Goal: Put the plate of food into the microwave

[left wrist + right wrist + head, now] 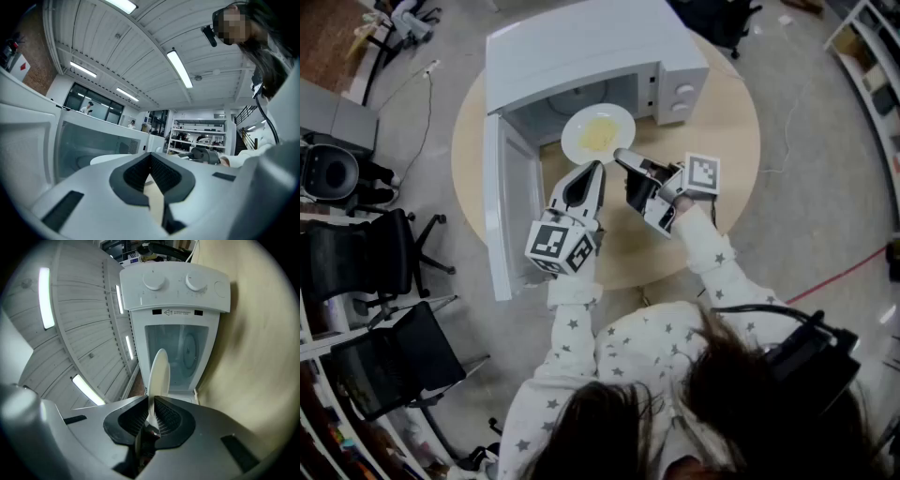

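A white plate [598, 134] with yellow food sits at the mouth of the white microwave [581, 47], half inside the cavity. The microwave door [502, 216] hangs wide open to the left. My right gripper [623, 157] is shut on the plate's near rim; in the right gripper view the plate [158, 373] stands edge-on between its pads [151, 404], in front of the microwave [173, 282]. My left gripper [592, 169] hovers just short of the plate, shut and empty. In the left gripper view its tips [150, 157] meet, with the plate [105, 159] to their left.
The microwave stands on a round wooden table [722, 141]. Black office chairs [356, 262] crowd the floor at the left. Shelving [872, 56] runs along the right edge, and a red cable [844, 272] lies on the floor.
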